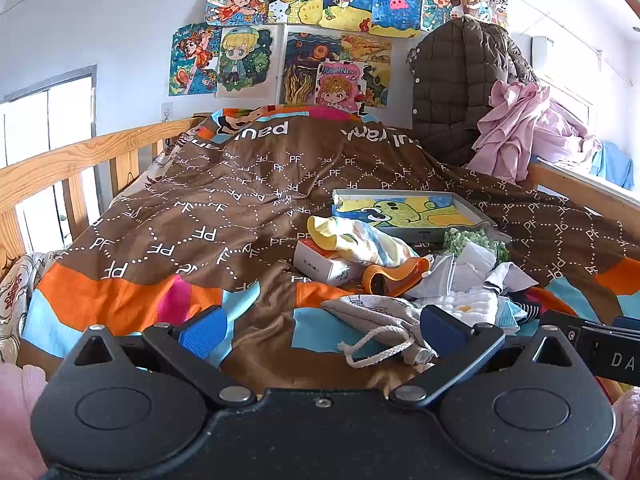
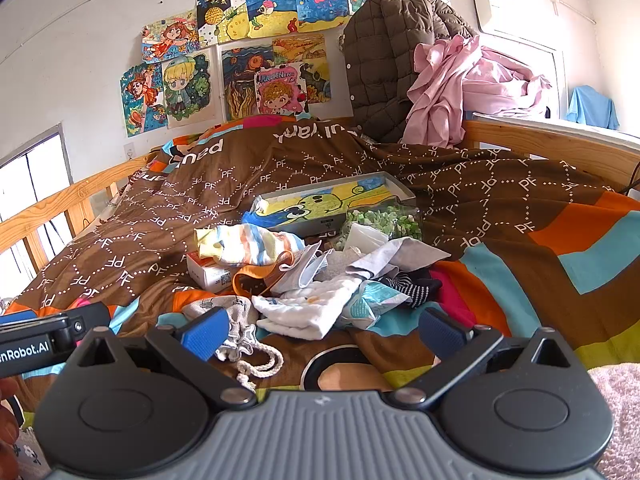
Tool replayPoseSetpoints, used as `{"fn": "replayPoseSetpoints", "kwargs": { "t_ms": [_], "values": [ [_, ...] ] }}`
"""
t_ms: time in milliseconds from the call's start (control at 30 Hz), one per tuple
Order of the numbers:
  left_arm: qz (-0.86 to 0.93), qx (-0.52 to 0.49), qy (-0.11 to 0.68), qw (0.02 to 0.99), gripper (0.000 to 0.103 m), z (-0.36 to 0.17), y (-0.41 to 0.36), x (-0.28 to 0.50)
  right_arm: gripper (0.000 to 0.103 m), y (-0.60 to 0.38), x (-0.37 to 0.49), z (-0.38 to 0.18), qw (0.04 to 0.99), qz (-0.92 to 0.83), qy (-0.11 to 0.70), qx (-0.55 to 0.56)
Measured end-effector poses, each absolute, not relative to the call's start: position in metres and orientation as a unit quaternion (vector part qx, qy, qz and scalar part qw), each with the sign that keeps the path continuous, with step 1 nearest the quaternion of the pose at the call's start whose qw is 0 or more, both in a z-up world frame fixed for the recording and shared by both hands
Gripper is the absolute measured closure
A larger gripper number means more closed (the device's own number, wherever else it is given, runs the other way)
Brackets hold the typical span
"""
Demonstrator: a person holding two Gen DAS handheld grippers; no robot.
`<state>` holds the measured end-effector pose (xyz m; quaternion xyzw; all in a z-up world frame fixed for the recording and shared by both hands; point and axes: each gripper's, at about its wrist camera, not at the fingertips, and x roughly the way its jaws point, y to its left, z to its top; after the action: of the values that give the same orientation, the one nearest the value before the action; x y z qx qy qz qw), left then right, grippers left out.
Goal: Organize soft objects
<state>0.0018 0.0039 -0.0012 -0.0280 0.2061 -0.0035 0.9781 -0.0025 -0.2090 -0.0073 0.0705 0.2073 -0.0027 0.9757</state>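
A heap of soft things lies on the brown patterned blanket [image 1: 224, 216]: a striped yellow-and-blue sock [image 1: 356, 240], a grey drawstring pouch [image 1: 380, 316], white folded cloths [image 2: 304, 308], a face mask [image 2: 308, 268] and dark striped socks [image 2: 416, 286]. My left gripper [image 1: 320, 328] is open, just short of the pouch, whose cord lies between its blue fingers [image 1: 200, 330]. My right gripper [image 2: 324, 332] is open too, low over the blanket in front of the white cloths; the pouch [image 2: 224, 308] sits by its left finger.
A shallow grey tray [image 1: 460, 228] holding a frog drawing lies behind the heap, with a white carton [image 1: 324, 268], an orange band [image 1: 392, 276] and a green-flecked bag [image 2: 380, 220] nearby. Wooden bed rails [image 1: 60, 164] run along both sides. A brown quilted jacket [image 1: 456, 88] and pink clothes [image 2: 460, 80] hang at the back right.
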Motion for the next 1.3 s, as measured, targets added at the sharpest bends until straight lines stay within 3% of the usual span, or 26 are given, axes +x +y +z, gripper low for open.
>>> {"fn": "replayPoseSetpoints", "kwargs": {
  "t_ms": [633, 1300],
  "values": [
    [0.0, -0.028, 0.216, 0.976, 0.001, -0.004, 0.001, 0.012, 0.0, -0.203, 0.006, -0.013, 0.969, -0.004, 0.225, 0.099],
    [-0.058, -0.018, 0.272, 0.96, 0.001, -0.042, -0.016, 0.13, 0.0, -0.248, 0.103, -0.031, 0.937, 0.013, 0.298, 0.18]
  ]
}}
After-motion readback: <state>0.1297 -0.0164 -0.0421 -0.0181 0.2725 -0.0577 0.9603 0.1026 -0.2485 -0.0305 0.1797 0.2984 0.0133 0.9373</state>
